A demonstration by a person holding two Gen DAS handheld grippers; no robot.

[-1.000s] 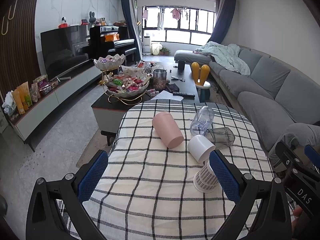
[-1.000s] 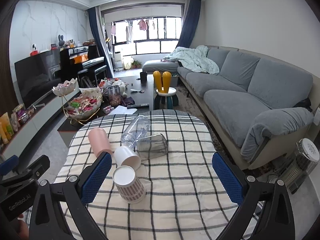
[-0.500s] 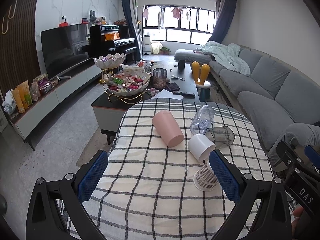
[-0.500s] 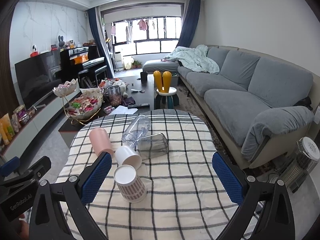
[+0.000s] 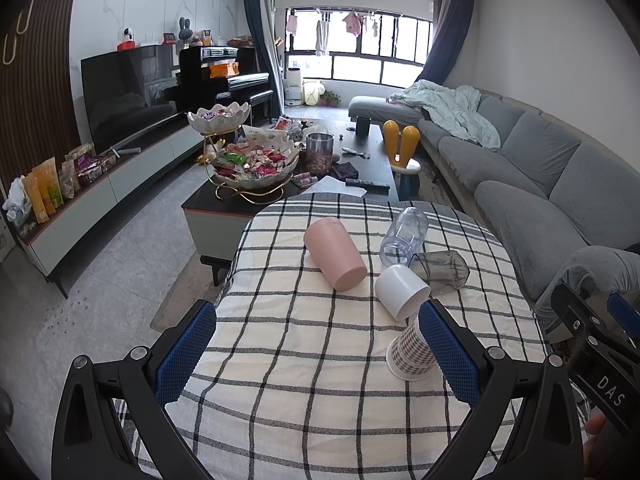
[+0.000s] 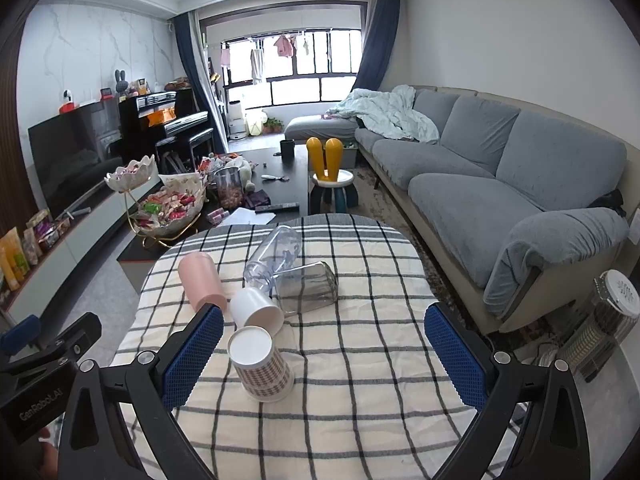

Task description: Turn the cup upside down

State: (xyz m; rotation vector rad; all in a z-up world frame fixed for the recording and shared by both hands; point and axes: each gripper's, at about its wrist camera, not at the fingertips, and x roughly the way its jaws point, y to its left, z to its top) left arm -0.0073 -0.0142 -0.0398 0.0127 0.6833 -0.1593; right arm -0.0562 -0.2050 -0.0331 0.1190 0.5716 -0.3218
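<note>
Several cups lie on a checked tablecloth (image 5: pixel 304 364). A checked paper cup (image 6: pixel 262 366) stands upside down, also in the left wrist view (image 5: pixel 408 354). A white cup (image 6: pixel 256 310), a pink cup (image 6: pixel 200 280), a clear cup (image 6: pixel 274 256) and a grey glass cup (image 6: pixel 306 288) lie on their sides; the pink cup also shows in the left wrist view (image 5: pixel 334 258). My left gripper (image 5: pixel 316 354) is open and empty above the near cloth. My right gripper (image 6: pixel 324 354) is open and empty, the checked cup just inside its left finger.
A dark coffee table (image 5: pixel 280 196) with snack bowls stands beyond the table. A grey sofa (image 6: pixel 500 184) runs along the right. A TV cabinet (image 5: pixel 100 184) lines the left wall. A small heater (image 6: pixel 604 320) sits on the floor at right.
The right wrist view has shifted slightly; the cups sit a little further right in it. The left gripper and the cups have not visibly moved.
</note>
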